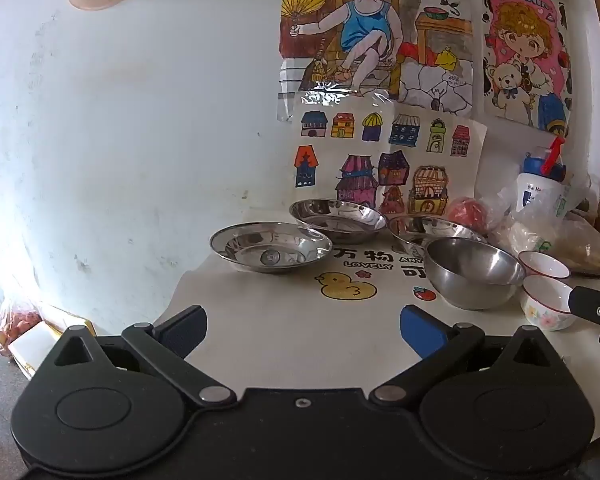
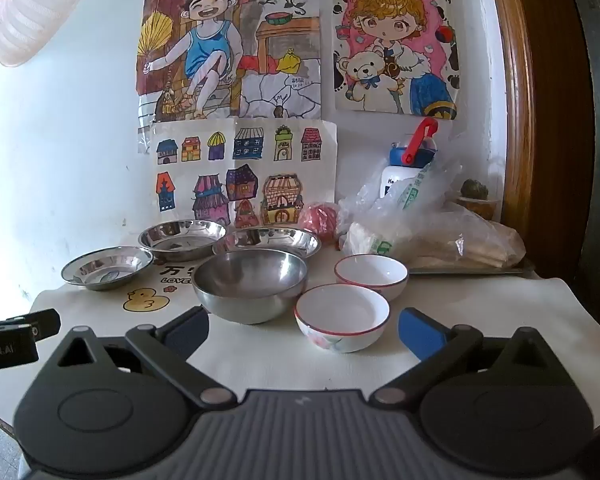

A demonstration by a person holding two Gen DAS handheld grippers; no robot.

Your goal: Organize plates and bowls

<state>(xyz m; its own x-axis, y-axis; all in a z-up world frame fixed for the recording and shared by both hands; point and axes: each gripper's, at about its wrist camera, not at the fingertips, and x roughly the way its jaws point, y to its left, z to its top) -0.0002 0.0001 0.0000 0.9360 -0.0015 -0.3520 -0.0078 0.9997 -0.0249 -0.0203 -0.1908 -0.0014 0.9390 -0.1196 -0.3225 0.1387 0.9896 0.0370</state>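
Three shallow steel plates stand on the white tablecloth [image 2: 260, 360]: a left plate [image 1: 270, 246] [image 2: 107, 267], a back plate [image 1: 342, 218] [image 2: 182, 238] and a right plate [image 1: 428, 230] [image 2: 266, 240]. A deep steel bowl [image 1: 474, 272] [image 2: 250, 284] stands in front of them. Two white red-rimmed ceramic bowls sit to its right, the near one [image 2: 342, 322] [image 1: 546, 302] and the far one [image 2: 371, 274] [image 1: 544, 265]. My left gripper [image 1: 303, 330] is open over the cloth, short of the left plate. My right gripper [image 2: 303, 332] is open, the near ceramic bowl just ahead between its fingers, untouched.
Plastic bags [image 2: 428, 224], a white bottle with a blue cap [image 2: 410, 160], a red ball [image 2: 320, 218] and a small cactus pot [image 2: 474, 196] crowd the back right. Drawings [image 2: 244, 172] hang on the wall. A wooden frame [image 2: 520, 120] bounds the right. The table's left edge drops off near bags on the floor [image 1: 16, 328].
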